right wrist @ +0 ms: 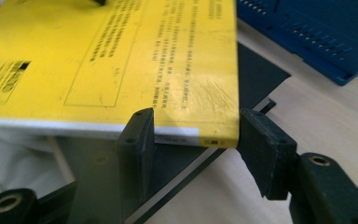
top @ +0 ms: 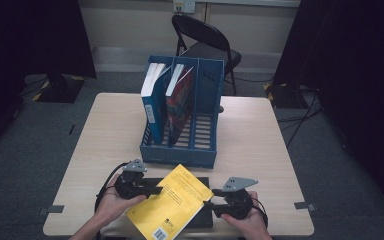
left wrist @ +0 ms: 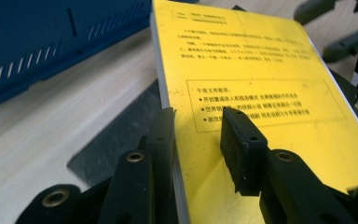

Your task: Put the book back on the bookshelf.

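Note:
A yellow paperback (top: 170, 202) is held tilted just above the table's front edge, over a flat black mat (top: 203, 182). My left gripper (top: 152, 190) comes in from the left and is shut on the book's left edge. In the left gripper view (left wrist: 196, 121), one jaw sits under the page edge and the other pad presses on the yellow cover (left wrist: 261, 70). My right gripper (top: 210, 201) stands open at the book's right corner. In the right gripper view (right wrist: 193, 121), that corner of the book (right wrist: 121, 56) lies between the jaws, and the pads do not press on it.
A blue three-slot file rack (top: 180, 152) stands in the middle of the table. It holds a blue book (top: 152, 100) in its left slot and a red one (top: 179, 100) in the middle slot. A black folding chair (top: 205, 40) stands beyond the table.

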Motion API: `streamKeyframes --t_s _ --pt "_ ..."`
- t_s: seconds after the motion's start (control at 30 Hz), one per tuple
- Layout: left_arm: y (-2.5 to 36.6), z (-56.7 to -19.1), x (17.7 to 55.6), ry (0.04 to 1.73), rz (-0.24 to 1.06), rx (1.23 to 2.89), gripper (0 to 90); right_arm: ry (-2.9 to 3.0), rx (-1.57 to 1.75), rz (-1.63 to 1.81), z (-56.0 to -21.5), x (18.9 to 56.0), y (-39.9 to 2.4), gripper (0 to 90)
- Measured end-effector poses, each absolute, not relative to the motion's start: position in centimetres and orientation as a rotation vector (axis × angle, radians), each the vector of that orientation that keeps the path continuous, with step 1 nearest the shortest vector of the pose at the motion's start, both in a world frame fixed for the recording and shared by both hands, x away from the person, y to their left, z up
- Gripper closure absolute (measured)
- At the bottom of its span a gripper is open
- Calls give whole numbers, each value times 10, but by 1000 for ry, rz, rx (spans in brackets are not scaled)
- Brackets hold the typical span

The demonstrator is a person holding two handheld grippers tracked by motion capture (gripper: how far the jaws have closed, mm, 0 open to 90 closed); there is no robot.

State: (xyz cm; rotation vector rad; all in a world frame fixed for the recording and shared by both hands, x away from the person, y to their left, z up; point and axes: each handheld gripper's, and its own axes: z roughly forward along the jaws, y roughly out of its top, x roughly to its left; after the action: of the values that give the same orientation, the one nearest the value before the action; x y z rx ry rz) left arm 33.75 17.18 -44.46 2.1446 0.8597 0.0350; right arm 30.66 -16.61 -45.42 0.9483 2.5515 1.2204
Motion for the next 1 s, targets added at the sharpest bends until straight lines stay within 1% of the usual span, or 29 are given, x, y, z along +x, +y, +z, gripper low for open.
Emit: streamKeyframes --t_s 0.1,0.13,0.17,0.2,0.27,0.33,0.37,0.53,0.6,0.67,0.73,0.8,0.87,1.0 --pt "176 -444 331 868 27 2151 652 2540 974 1214 -454 314 -164 481" --pt "178 -444 329 870 27 2143 653 2537 983 1216 -454 317 -164 534" --pt "180 -445 326 870 17 2138 653 2540 986 1232 -454 320 -163 563" --pt "182 -445 323 873 8 2138 654 2528 987 1217 -453 321 -162 564" --pt "183 -444 316 871 35 2143 653 2517 980 1195 -452 326 -157 567" --pt "184 -442 311 887 34 2158 643 2516 968 1178 -451 331 -151 596" --pt "186 -442 308 878 42 2166 641 2517 959 1171 -451 334 -149 596" --pt "195 -444 307 905 3 2124 632 2501 965 1163 -451 347 -137 607" --pt "195 -446 312 941 7 2108 564 2494 976 1181 -452 348 -138 594" --pt "194 -447 317 955 -5 2089 537 2508 973 1202 -452 346 -140 561" --pt "192 -449 321 970 -3 2087 485 2522 961 1241 -451 341 -141 547" --pt "192 -449 323 967 -6 2086 483 2535 933 1273 -449 333 -141 535" --pt "191 -450 325 972 14 2078 456 2556 909 1303 -448 327 -139 522" --pt "190 -454 330 1008 -20 2028 428 2602 884 1302 -451 324 -132 499"
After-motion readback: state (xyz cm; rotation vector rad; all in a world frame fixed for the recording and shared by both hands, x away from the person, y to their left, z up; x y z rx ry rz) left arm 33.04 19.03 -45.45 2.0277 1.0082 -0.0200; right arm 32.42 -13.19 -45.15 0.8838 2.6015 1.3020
